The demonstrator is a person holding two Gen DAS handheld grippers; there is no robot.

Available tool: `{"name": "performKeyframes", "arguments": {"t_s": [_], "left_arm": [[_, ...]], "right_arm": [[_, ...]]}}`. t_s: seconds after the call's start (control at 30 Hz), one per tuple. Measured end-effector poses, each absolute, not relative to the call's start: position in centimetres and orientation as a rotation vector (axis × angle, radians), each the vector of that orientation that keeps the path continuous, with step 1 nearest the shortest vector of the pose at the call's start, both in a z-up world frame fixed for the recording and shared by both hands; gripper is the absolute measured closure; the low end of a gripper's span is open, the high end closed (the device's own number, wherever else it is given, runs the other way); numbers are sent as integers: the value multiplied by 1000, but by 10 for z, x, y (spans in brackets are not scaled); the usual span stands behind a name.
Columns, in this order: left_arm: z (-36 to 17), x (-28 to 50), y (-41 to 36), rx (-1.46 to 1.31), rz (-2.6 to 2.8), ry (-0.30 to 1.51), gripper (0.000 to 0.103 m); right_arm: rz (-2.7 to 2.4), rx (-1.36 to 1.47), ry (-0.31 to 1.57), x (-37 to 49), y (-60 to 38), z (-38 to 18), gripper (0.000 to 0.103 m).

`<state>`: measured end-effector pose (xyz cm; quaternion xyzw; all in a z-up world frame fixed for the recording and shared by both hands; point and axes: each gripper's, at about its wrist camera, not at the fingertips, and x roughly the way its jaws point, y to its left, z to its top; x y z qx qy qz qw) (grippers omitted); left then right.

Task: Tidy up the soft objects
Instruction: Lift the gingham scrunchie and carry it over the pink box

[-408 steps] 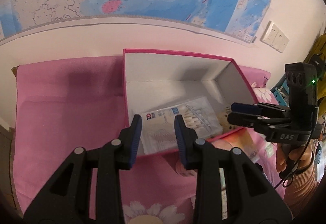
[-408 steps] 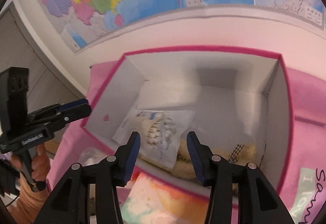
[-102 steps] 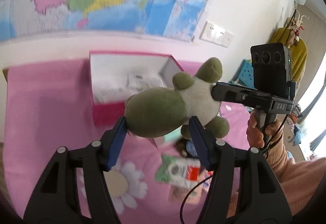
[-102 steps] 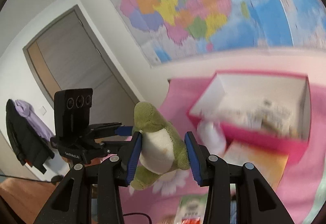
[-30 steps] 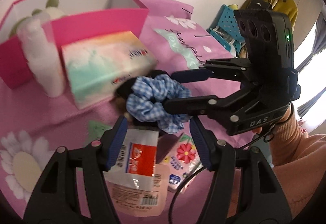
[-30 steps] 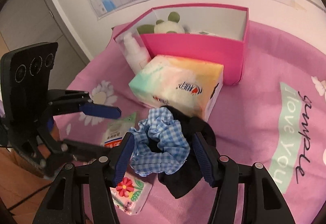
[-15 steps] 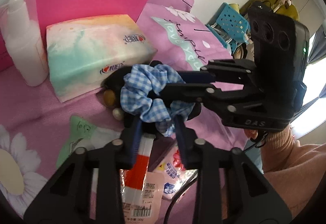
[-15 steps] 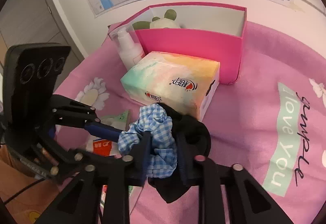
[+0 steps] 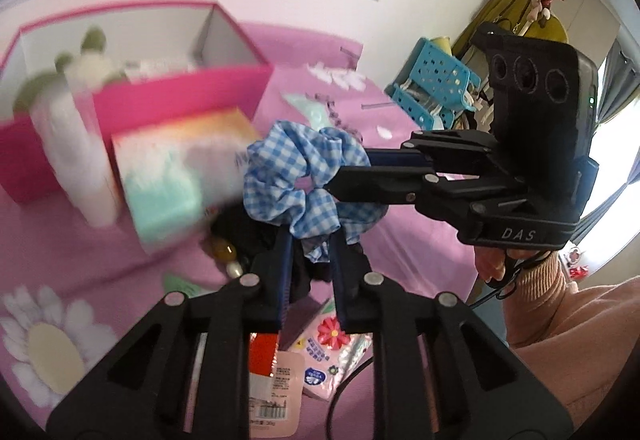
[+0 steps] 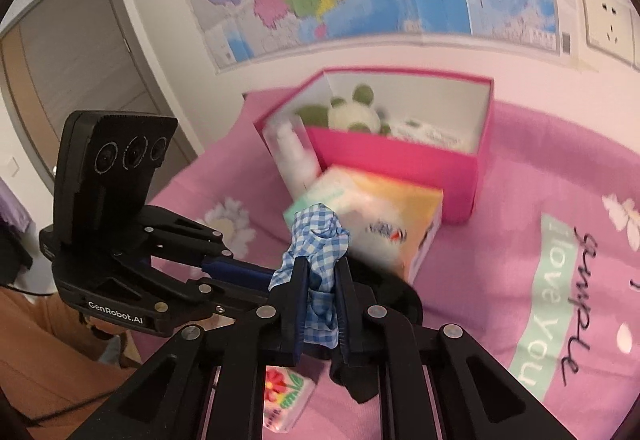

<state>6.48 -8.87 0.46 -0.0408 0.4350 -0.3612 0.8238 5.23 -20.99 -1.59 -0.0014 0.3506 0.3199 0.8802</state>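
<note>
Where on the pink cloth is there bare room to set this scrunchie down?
Open cloth lies right of the tissue box, around the green lettered strip. The patch by the daisy print, left of the white bottle, is smaller. Crowded: packets and black fabric under both claws.

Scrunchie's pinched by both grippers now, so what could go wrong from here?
1. Both jaws are shut on the scrunchie; if the hands move apart it may stretch or slip free.
2. The black cloth sits right under it and might get dragged along.
3. The tissue box stands between it and the pink box.
</note>
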Motion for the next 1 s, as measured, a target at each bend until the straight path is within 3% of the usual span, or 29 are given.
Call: {"name": "performKeyframes", "arguments": {"t_s": [0.6,1.0], "left_arm": [[69,138,-78,-44,-624,823,83],[52,196,-86,-50,-507,886,83]], "right_arm": [[670,76,595,122,-216,53,91],[633,150,630,183,-215,44,91]]}}
